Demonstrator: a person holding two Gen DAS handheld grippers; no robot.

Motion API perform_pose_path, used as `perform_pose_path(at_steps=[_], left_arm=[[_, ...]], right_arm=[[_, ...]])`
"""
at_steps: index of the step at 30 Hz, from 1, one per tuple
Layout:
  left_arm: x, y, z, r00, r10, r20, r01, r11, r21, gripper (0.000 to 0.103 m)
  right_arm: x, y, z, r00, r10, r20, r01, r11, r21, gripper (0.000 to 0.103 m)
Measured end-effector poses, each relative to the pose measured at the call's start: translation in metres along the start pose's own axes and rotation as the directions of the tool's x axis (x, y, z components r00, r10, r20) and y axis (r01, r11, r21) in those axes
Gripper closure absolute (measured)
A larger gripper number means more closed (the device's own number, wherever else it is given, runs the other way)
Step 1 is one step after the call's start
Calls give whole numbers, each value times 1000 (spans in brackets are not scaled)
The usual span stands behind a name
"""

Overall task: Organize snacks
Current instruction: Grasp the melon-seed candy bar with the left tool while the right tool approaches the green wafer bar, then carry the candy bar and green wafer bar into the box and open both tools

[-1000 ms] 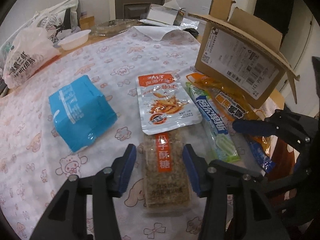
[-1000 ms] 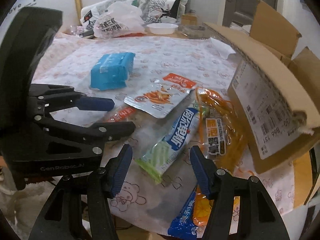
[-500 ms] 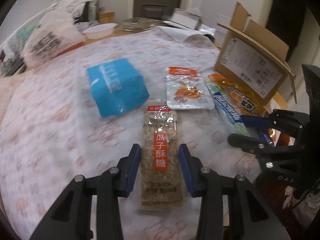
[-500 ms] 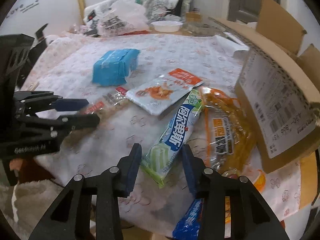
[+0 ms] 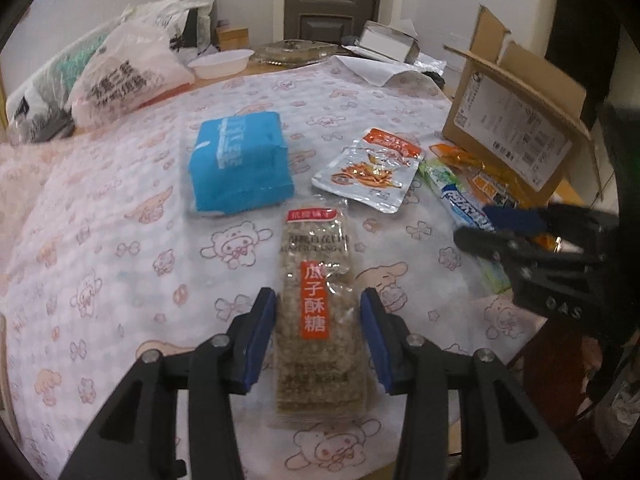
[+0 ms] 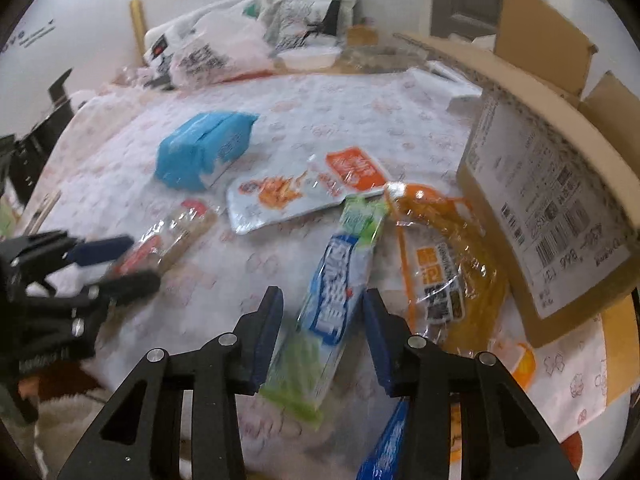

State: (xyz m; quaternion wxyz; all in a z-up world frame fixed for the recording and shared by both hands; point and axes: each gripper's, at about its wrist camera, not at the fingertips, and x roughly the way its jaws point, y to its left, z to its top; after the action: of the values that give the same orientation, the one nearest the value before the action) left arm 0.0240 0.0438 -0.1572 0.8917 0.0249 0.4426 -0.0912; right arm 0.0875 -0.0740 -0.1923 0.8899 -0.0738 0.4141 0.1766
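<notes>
My left gripper [image 5: 318, 322] is shut on a clear brittle bar pack with an orange label [image 5: 316, 304], held over the table. My right gripper [image 6: 322, 326] is shut on a blue and green wafer pack [image 6: 332, 300]. A blue wrapped pack [image 5: 240, 166] lies on the cloth behind the bar. A silver snack pouch with an orange top [image 5: 370, 170] lies to its right. An orange noodle pack [image 6: 444, 268] lies beside an open cardboard box [image 6: 548, 200]. The right gripper shows at the right of the left wrist view [image 5: 500, 226].
A pink patterned cloth [image 5: 100, 240] covers the table. Plastic bags [image 5: 120, 80] and a white bowl [image 5: 220, 62] stand at the far edge. A small blue packet [image 6: 384, 448] lies near the table's front edge.
Both grippers closed onto their packs: the left on the brittle bar, the right on the wafer pack. The left gripper drew the bar back and left, away from the silver pouch.
</notes>
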Motion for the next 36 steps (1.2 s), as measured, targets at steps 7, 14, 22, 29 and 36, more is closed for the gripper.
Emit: perform_pose_path(at_steps=[7, 14, 22, 29, 36], left_arm=[[-4, 1, 1, 1000, 2, 10, -2, 1000, -6, 64], [-25, 2, 4, 998, -13, 55, 15, 1000, -22, 64], [-45, 2, 6, 995, -10, 95, 13, 999, -33, 64], [-43, 6, 4, 996, -9, 91, 13, 999, -50, 64], [-45, 9, 3, 995, -6, 95, 12, 998, -62, 65]], right_arm=[[-7, 5, -3, 997, -61, 49, 63, 997, -37, 80], [-25, 10, -1, 997, -33, 75, 37, 998, -58, 81], [-27, 22, -5, 996, 84, 31, -81, 994, -79, 81], [-9, 27, -12, 998, 62, -7, -62, 993, -103, 78], [-12, 30, -10, 998, 62, 8, -61, 990, -126, 82]])
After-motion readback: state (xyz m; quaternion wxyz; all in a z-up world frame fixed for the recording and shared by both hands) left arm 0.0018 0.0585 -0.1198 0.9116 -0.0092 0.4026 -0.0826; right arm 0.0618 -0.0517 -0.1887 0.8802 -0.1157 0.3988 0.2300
